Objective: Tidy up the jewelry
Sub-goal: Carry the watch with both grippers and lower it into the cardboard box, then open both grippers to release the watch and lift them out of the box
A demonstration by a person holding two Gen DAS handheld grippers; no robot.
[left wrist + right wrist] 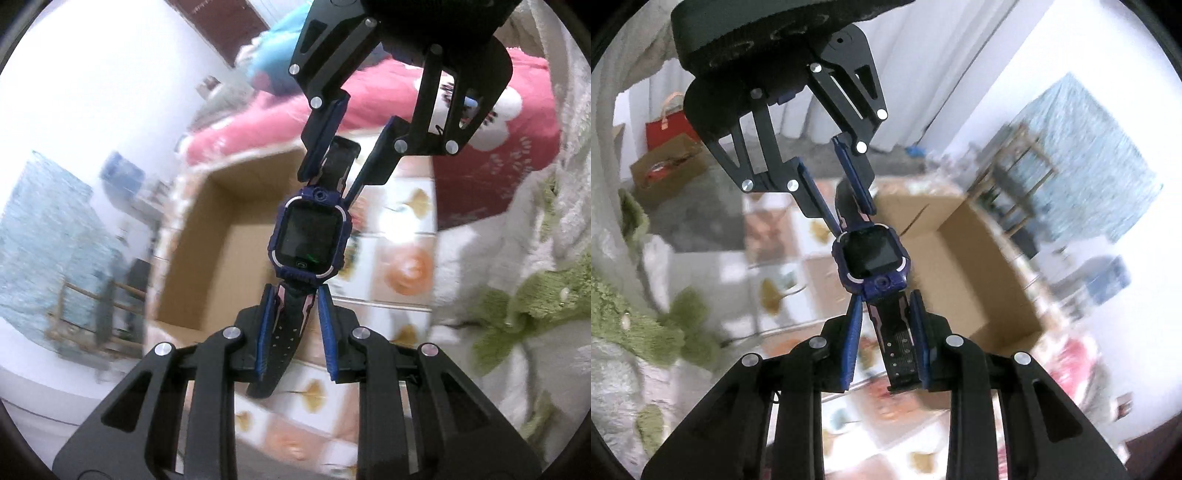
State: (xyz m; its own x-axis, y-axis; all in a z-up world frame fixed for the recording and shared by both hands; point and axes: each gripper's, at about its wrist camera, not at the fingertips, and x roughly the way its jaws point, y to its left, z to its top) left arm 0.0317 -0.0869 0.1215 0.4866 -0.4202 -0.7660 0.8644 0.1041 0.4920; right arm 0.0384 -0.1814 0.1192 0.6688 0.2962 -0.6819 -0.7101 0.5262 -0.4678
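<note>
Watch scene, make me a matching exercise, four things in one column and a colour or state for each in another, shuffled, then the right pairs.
Column one:
1. smartwatch
2. cardboard box
3. left gripper
4. blanket

Column two:
A. open-topped and brown
B. pink with a white flower
C. dark blue case, black screen, held by both straps
D. shut on one strap; the right gripper has the other

Pairs: 1-C, 2-A, 3-D, 4-B

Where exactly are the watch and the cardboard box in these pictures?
watch (pixel 308 232): left wrist view, on its dark screen.
watch (pixel 871 256): right wrist view, on its screen.
cardboard box (pixel 221 266): left wrist view, on its bare inner floor.
</note>
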